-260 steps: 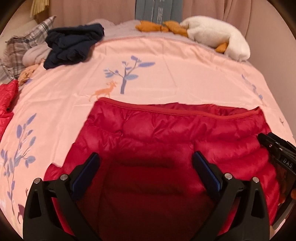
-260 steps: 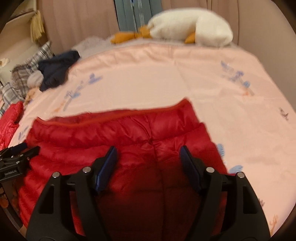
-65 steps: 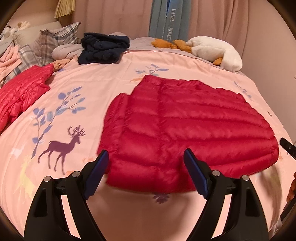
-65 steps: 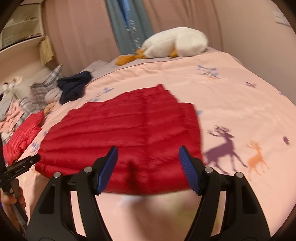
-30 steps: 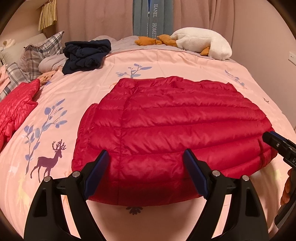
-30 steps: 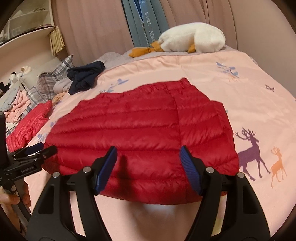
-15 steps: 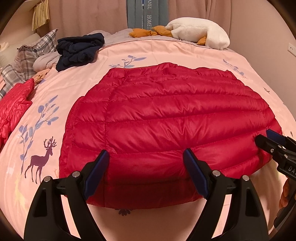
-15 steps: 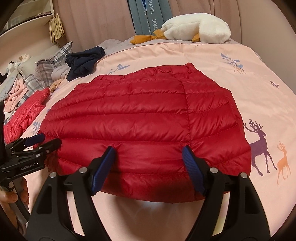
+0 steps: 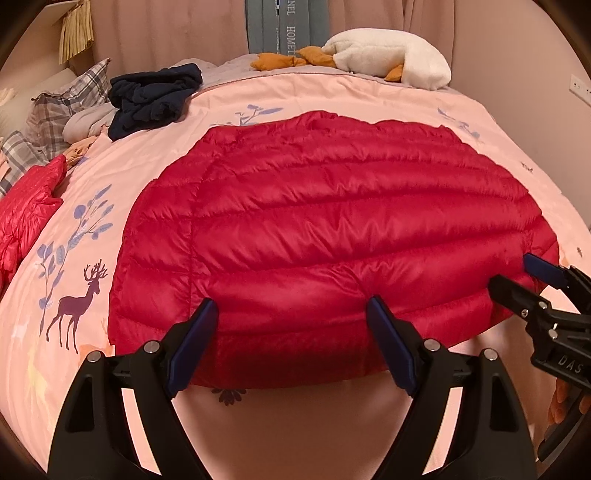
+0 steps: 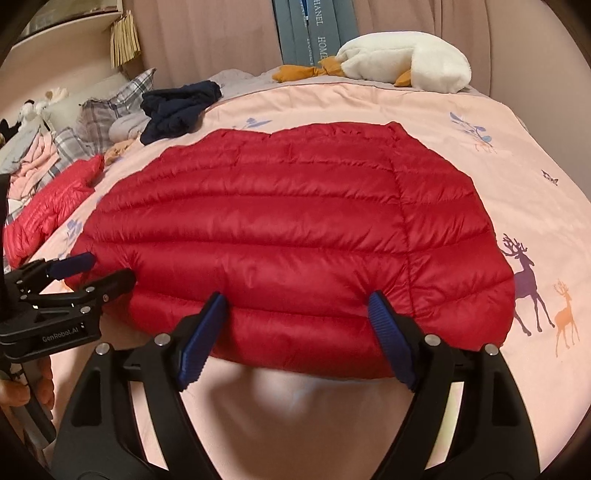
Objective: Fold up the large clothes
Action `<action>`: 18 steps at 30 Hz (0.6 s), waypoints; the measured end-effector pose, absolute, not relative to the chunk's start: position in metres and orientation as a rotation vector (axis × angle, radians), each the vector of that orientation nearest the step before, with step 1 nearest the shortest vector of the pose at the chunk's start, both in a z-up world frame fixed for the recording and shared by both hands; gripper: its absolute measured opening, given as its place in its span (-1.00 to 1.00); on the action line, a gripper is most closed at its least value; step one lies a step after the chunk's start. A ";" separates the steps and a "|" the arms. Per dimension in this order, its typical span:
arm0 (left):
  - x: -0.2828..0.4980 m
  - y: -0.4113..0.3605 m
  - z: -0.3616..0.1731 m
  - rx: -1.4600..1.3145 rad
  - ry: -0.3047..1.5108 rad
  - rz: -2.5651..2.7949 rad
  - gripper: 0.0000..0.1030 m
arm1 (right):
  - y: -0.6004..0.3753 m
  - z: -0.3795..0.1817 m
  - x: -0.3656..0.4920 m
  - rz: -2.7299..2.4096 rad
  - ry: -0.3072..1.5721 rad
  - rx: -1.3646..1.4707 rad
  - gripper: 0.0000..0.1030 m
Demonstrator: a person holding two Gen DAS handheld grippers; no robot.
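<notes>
Both tongs, left (image 9: 290,341) and right (image 10: 297,332), are being held wide open and empty at the red down jacket's (image 9: 332,240) near hem, right's just widened, probably lining up the next fold.

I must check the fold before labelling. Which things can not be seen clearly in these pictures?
- Red jacket: sleeves, front and underside hidden beneath it, both views.
- Second red garment: cut by the left edge, left wrist view.
- Blue banner lettering: cut by the top edge, right wrist view.

Jacket (image 9: 332,236) flat mid-bed (image 9: 295,424) — dark clothes (image 9: 155,96) behind-left, plush goose (image 9: 391,59) behind.
</notes>
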State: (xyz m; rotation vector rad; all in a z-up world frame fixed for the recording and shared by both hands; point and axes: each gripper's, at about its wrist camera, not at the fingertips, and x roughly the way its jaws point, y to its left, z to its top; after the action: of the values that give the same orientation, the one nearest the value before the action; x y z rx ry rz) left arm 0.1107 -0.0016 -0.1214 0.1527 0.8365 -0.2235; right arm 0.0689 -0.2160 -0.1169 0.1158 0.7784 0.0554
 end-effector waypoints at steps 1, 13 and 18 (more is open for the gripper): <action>0.110 -0.001 -0.121 0.152 0.837 -0.222 0.63 | -0.217 -0.116 0.068 0.056 0.778 0.120 0.59; 0.094 0.004 -0.128 0.182 0.850 -0.212 0.63 | -0.239 -0.120 0.054 0.030 0.793 0.178 0.55; 0.091 0.016 -0.124 0.159 0.857 -0.183 0.63 | -0.263 -0.115 0.044 -0.021 0.784 0.242 0.48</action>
State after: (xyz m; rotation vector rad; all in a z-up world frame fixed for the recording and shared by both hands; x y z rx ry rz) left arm 0.0911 0.0158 -0.1238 0.1586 0.8565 -0.1831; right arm 0.0445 -0.2634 -0.1146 0.2419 0.7838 -0.0209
